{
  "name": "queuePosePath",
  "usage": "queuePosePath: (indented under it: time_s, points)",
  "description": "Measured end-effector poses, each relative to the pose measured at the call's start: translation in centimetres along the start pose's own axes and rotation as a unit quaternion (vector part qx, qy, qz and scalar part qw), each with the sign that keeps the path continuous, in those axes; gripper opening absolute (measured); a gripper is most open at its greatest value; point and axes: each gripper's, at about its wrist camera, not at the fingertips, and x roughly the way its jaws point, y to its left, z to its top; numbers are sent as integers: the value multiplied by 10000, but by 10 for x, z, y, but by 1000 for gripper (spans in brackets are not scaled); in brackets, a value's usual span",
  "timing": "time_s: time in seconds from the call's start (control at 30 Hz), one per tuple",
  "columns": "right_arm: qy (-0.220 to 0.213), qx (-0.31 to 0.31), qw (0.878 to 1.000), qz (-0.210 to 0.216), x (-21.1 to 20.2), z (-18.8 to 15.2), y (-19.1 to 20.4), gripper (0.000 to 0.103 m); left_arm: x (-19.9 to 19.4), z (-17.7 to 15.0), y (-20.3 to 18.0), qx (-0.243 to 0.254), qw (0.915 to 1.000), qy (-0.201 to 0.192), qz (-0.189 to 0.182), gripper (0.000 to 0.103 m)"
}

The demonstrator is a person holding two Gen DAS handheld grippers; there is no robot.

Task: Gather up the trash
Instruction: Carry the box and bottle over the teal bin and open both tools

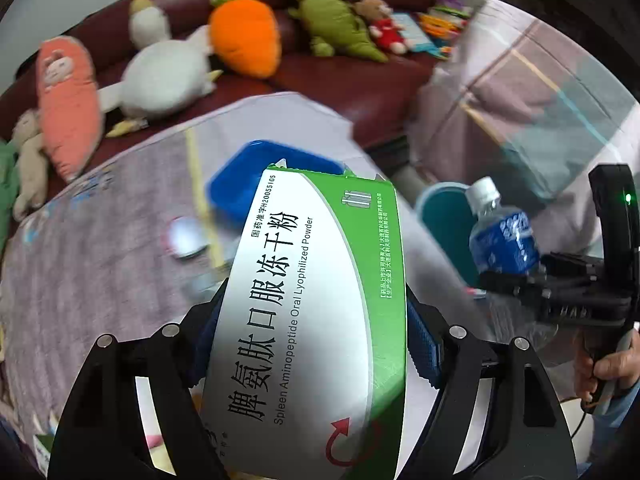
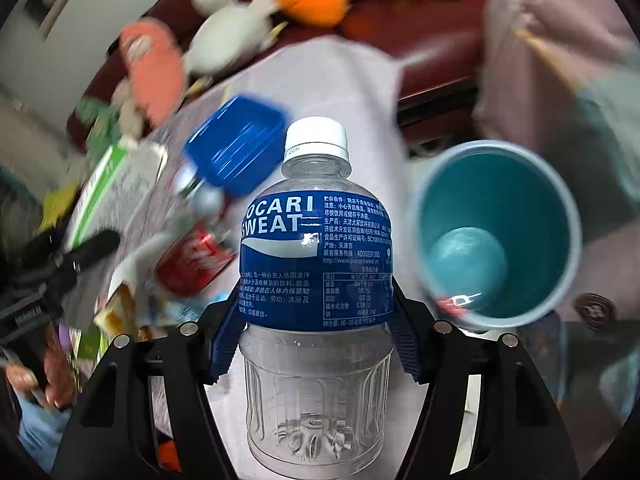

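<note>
Grippers each carry one piece of trash. Left gripper point(image 1: 312, 320) is clenched on a green-and-white box point(image 1: 308, 300), its blue pads pressed on the box's sides. Right gripper point(image 2: 316, 320) is clamped on an empty bottle point(image 2: 316, 272) with a white cap, held upright by its blue label. At 2 o'clock from the bottle stands a teal bin point(image 2: 496, 232), open mouth toward the camera. At 10 o'clock lies a red can point(image 2: 192, 260) on the cloth-covered desk point(image 2: 340, 84), beyond it a blue tray point(image 2: 236, 144). Farthest, at 12 o'clock, plush toys point(image 1: 240, 36) line a dark red sofa point(image 1: 360, 88).
</note>
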Motion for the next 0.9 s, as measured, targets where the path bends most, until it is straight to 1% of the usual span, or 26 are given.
queuePosePath:
  time_s: [0.1,0.2,0.37,0.6,0.73,0.9]
  points:
    - [-296,340,9988,-170,-25,3,-38,62,16,11,-28,104,9996,86,-231,78]
    - [-491,598,9965,-302,-38,5,-66,62,32,21,-55,220,9988,173,-396,78]
    - [-639,960,9924,-438,-48,5,-110,62,59,31,-93,403,9970,335,-562,78]
    - [-639,1243,9890,-482,-41,6,-144,62,91,46,-124,599,9947,504,-664,78]
    - [-589,1385,9874,-490,-33,9,-159,62,108,53,-137,687,9931,619,-723,78]
    - [-617,1549,9847,-508,-31,12,-175,62,134,64,-165,897,9896,725,-856,78]
